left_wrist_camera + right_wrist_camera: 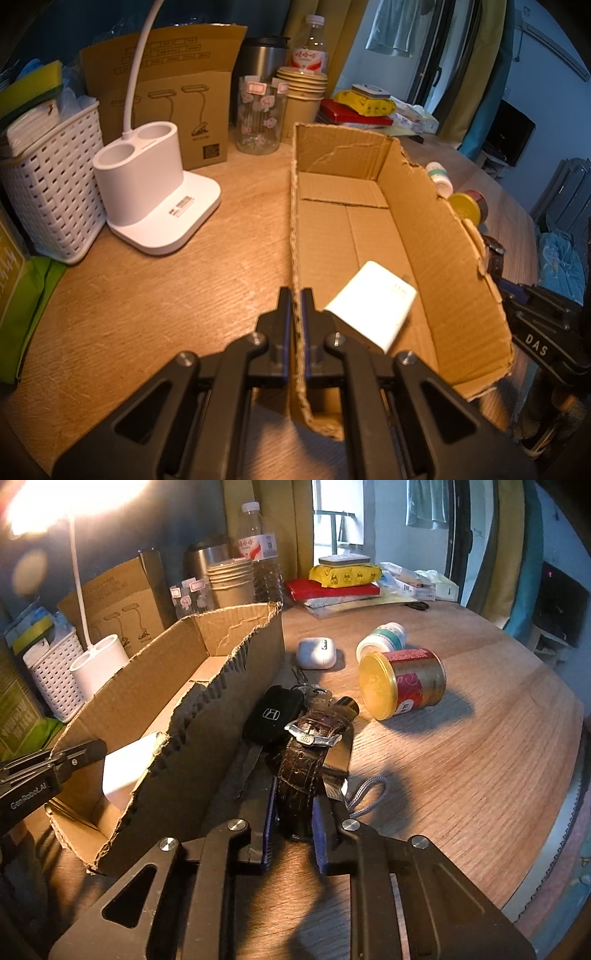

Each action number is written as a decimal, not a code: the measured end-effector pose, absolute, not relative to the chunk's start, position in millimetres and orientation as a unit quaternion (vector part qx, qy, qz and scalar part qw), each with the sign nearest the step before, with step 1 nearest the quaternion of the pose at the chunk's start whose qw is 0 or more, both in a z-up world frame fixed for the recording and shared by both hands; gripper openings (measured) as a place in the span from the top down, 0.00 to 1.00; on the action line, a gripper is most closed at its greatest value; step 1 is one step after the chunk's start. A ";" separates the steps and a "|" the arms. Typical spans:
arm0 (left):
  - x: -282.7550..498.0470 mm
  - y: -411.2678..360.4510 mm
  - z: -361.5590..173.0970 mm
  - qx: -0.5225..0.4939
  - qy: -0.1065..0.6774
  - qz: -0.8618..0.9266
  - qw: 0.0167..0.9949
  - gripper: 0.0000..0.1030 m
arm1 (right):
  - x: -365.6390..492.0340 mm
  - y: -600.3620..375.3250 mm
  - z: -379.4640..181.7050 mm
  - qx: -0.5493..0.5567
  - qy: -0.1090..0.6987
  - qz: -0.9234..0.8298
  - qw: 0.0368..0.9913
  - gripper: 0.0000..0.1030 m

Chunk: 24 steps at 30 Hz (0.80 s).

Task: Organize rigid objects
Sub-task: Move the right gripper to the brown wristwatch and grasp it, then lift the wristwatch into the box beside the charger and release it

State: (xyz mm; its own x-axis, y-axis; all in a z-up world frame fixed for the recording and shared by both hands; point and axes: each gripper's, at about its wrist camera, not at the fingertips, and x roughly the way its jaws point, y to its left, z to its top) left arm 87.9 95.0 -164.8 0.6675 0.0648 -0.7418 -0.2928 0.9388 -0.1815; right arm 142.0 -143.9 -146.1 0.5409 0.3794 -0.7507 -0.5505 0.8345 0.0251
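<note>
Clamped on the torn near wall of the cardboard box (369, 206), my left claw (295, 306) pinches that edge between its pads. Inside the box lies a white charger (373, 306), close to the pinched wall. My right claw (293, 808) grips a brown leather watch (306, 760) just outside the box, beside a black car key (271, 716). Further along the wooden bench (461, 760) lie a white earbud case (316, 653), a pill bottle (382, 638) and a gold-lidded tin (402, 683) on its side. A white lamp base (147, 184) and woven basket (55, 192) stand left of the box; curtains and a window are behind.
</note>
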 end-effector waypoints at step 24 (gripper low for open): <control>88.8 96.0 -163.8 -0.144 0.394 0.099 0.902 0.96 | 133.7 -145.9 -83.3 -0.095 0.335 0.298 0.889 0.94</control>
State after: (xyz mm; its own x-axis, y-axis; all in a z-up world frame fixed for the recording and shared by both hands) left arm 88.8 96.0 -163.8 0.6699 0.0649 -0.7396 -0.2923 0.9388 -0.1824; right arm 133.7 -145.9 -83.3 0.5974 0.4658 -0.6528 -0.5939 0.8040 0.0302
